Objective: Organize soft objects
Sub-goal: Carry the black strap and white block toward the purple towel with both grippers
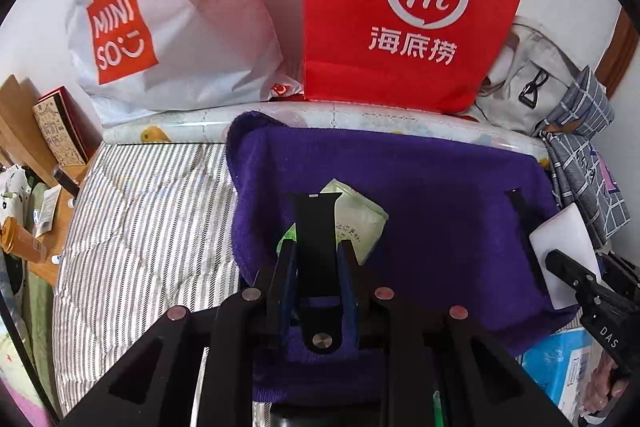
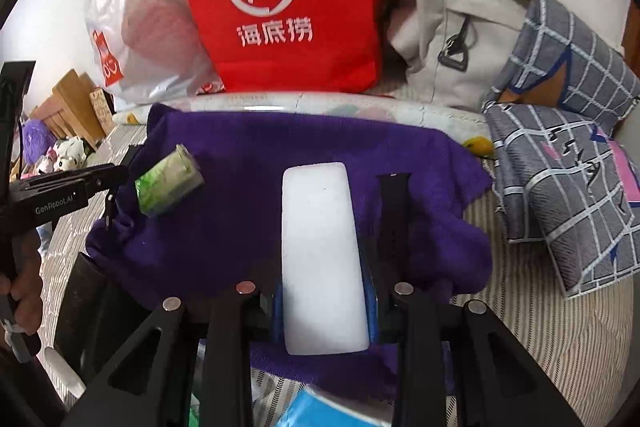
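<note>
A purple towel (image 1: pixel 440 195) lies spread on the striped bed; it also shows in the right wrist view (image 2: pixel 240 219). My left gripper (image 1: pixel 316 255) is shut on a black watch strap (image 1: pixel 316 239) over the towel. A green tissue pack (image 1: pixel 356 223) lies on the towel just beyond it, also seen in the right wrist view (image 2: pixel 168 183). My right gripper (image 2: pixel 324 291) is shut on a white sponge block (image 2: pixel 320 251), which also shows in the left wrist view (image 1: pixel 564 247). A second black strap (image 2: pixel 394 215) lies on the towel to its right.
A red bag (image 1: pixel 400 7) and a white MINISO bag (image 1: pixel 160 27) stand against the wall behind the towel. A beige bag (image 2: pixel 452 27) and grey checked pillows (image 2: pixel 568 155) lie at the right. A blue tissue pack (image 1: pixel 560 363) is near the bed's front.
</note>
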